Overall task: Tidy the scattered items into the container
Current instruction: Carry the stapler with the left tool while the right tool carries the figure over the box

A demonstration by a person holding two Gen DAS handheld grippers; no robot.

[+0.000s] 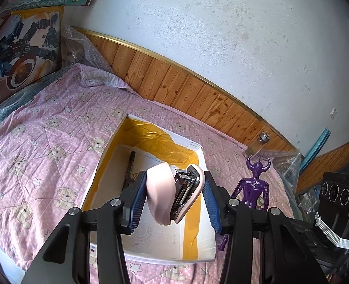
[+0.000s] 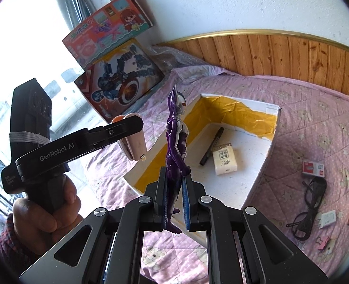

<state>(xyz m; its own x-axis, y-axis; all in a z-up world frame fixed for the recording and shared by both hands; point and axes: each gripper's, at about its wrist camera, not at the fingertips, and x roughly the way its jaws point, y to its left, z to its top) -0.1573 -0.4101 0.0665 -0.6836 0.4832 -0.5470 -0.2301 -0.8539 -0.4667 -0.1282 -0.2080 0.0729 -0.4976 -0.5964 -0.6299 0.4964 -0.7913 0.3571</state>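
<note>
Left hand-held gripper (image 1: 173,198) clamps smooth pink stapler (image 1: 172,194); right hand-held gripper (image 2: 174,203) clamps glossy purple figure (image 2: 176,146).

Premises are presenting as a home bedroom. A bed (image 2: 316,99) is occupying most of the floor area, wearing a pink quilted cover printed with bears and stars. A wooden headboard (image 1: 174,80) with brass trim is running along a scuffed white wall (image 1: 221,23). Toy boxes (image 2: 117,80) are leaning by a bright window (image 2: 20,47).
</note>
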